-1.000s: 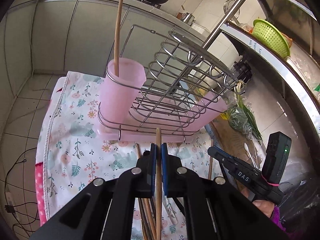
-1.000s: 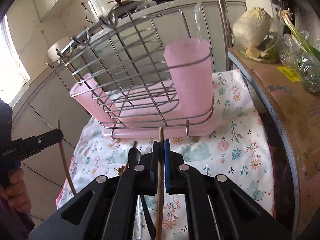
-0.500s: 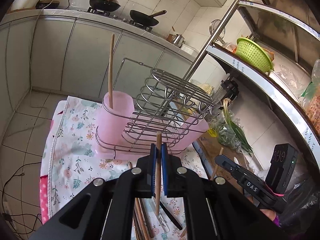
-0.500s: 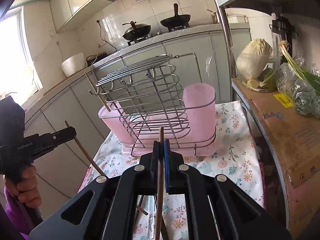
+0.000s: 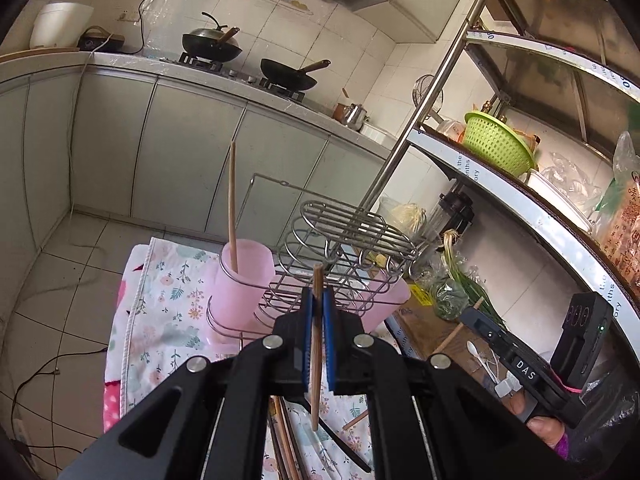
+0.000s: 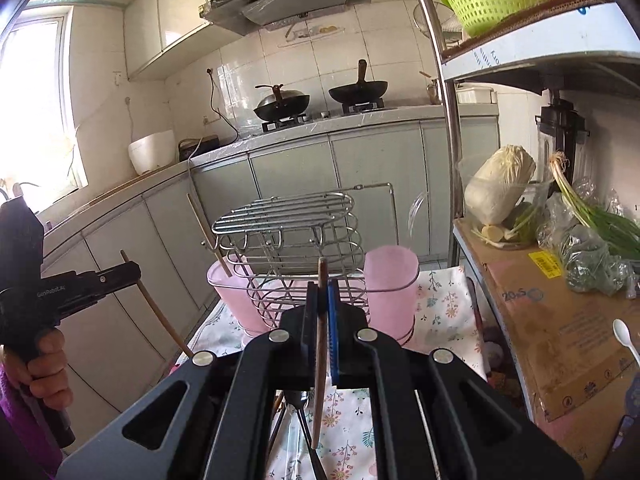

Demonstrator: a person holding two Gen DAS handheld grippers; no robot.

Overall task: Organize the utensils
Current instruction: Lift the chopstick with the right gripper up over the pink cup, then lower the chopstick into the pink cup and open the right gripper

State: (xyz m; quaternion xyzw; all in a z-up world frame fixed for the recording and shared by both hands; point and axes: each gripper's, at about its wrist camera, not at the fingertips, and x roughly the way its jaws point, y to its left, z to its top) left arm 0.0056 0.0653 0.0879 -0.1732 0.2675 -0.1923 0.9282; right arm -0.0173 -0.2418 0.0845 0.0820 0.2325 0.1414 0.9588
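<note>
In the left wrist view, a bare wooden chopstick [image 5: 231,208] stands tilted in the left pink translucent plastic cup [image 5: 240,280] of the chrome wire utensil rack [image 5: 352,236], which sits on the white floral cloth [image 5: 168,300]. The left gripper [image 5: 316,308] has its blue-padded jaws pinched onto a second thin wooden chopstick [image 5: 316,360], held nearly upright, its tip showing above the pads and its lower end hanging over the loose dark chopsticks and utensils [image 5: 288,432] on the cloth. Farther right, the other tool's black body reads "DAS" [image 5: 525,368] in white letters, and the metal shelf's edge strip [image 5: 472,168] carries print too partial to read.

In the right wrist view, the left tool seen at the far left bears faint grey lettering [image 6: 51,291], too blurred to read surely. The right gripper [image 6: 323,300] is clamped on a brown wooden chopstick [image 6: 320,356], also near vertical, in front of the rack's right pink cup [image 6: 390,292]. To the right, a brown cardboard box [image 6: 552,320] shows blue print resembling "20.S" [image 6: 520,295] and a yellow label [image 6: 545,264], unreadable. A white plastic spoon [image 6: 624,340] lies on it.
</note>
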